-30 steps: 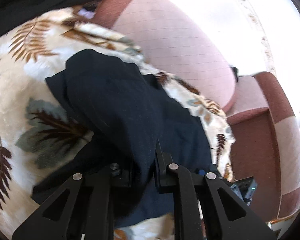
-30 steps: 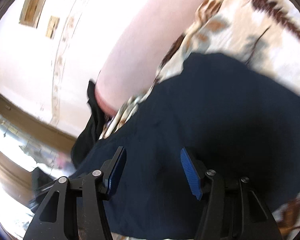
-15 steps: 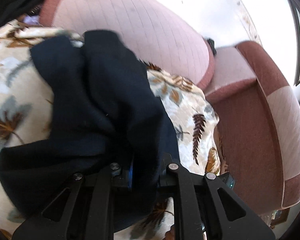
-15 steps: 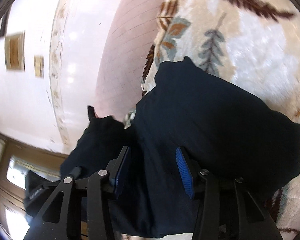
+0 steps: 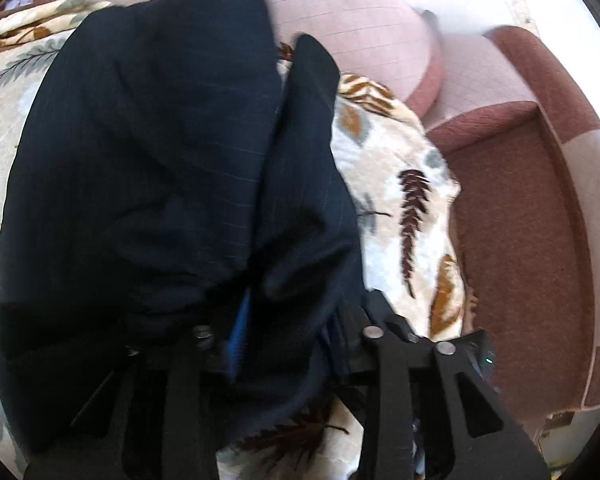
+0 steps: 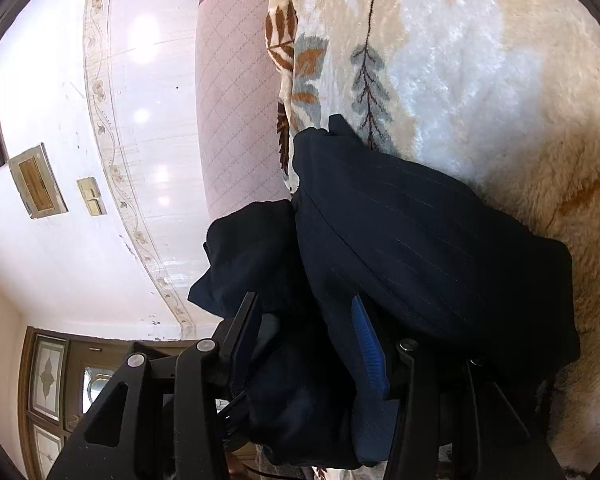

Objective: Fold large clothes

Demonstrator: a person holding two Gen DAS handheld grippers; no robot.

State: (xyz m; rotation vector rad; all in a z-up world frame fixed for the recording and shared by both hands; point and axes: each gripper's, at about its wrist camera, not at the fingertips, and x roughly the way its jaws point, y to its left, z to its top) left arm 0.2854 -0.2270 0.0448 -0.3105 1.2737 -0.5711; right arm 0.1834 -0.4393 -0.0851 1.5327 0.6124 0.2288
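A pink sofa (image 5: 520, 208) fills the scene, and a cream leaf-print blanket (image 5: 396, 184) is spread over its seat. On the blanket, near the sofa's backrest, lies the dark navy pinstriped garment (image 5: 148, 168), bunched in 2 thick folds. The left gripper (image 5: 284, 336) is opening, with a fold of the garment bulging between its jaws and hiding 1 pad. The right gripper (image 6: 304, 344) stands about half open over the garment's edge, cloth between its 2 blue pads; whether they pinch it cannot be told.
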